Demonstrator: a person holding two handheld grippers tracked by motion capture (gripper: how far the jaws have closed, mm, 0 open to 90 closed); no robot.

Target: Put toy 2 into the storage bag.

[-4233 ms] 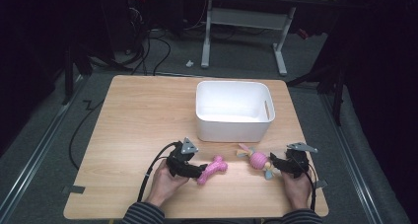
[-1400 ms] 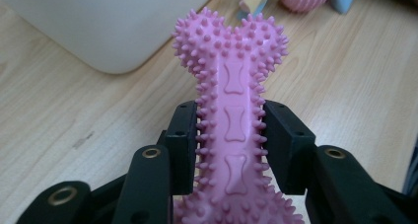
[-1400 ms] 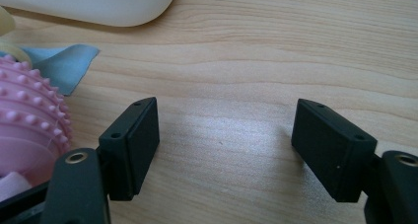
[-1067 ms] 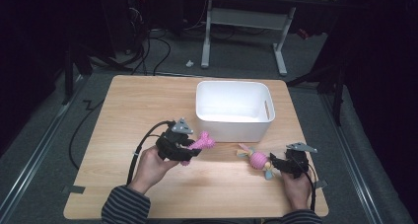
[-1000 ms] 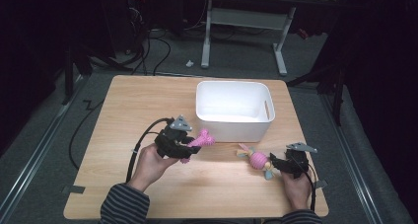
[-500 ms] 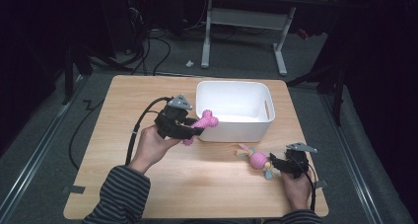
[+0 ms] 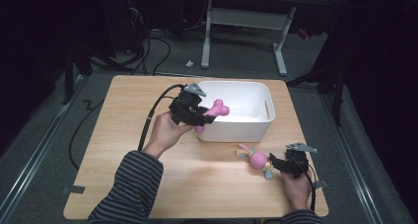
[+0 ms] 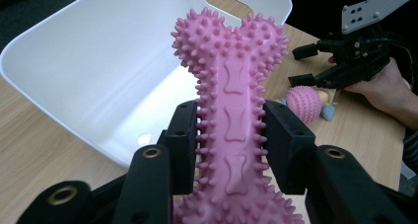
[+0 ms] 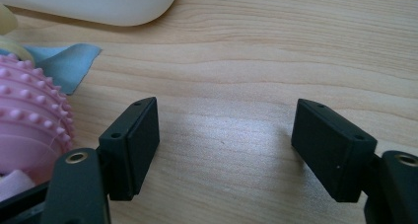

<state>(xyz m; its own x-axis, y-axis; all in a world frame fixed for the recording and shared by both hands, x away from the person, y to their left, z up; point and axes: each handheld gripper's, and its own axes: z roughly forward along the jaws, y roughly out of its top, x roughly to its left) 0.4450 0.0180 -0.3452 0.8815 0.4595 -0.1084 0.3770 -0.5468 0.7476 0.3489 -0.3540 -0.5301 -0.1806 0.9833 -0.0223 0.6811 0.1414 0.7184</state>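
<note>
Pink spiky bone (image 8: 231, 115) clenched in left tool (image 7: 193, 114) over one white bin (image 7: 256, 93); right tool (image 9: 226, 145) released beside one pink ball toy (image 7: 258, 159).

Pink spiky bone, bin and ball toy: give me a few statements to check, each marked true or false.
1. The left gripper is shut on the pink bone. True.
2. The bone lies inside the white bin. False: it is held in the air at the bin's near-left rim.
3. The right gripper holds the ball toy. False: it is open, with the toy beside one jaw.
4. The ball toy rests on the table. True.
</note>
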